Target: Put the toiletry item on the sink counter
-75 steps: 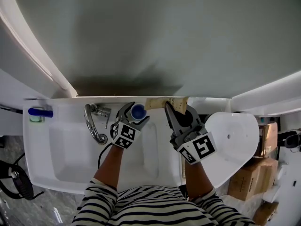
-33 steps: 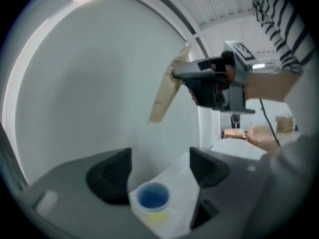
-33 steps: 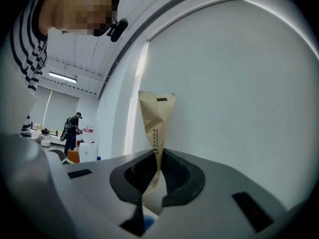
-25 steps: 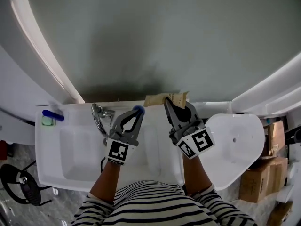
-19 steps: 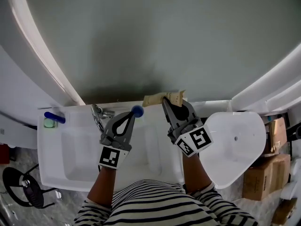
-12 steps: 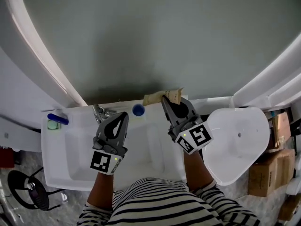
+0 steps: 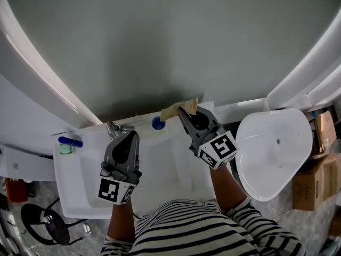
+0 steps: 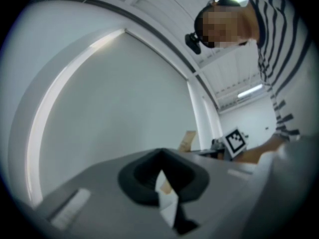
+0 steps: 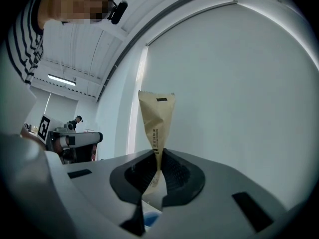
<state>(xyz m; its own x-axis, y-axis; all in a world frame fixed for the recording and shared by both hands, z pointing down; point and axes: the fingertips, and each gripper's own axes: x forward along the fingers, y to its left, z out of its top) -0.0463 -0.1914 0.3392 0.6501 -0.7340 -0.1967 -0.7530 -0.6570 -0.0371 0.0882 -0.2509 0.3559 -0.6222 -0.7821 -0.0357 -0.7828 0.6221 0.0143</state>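
Blue-capped toiletry item [image 7: 157, 122]: I count one, standing on the back ledge of the white sink [image 7: 160, 167], close to the wall. It sits between the single faucet [image 7: 113, 128] and the one brown paper sachet [image 7: 180, 109]. I count two grippers. My left gripper [image 7: 133, 135] hangs over the basin, jaws together on nothing, apart from the item. My right gripper [image 7: 182, 112] is pinched on the sachet's lower edge. I see bare basin between them.
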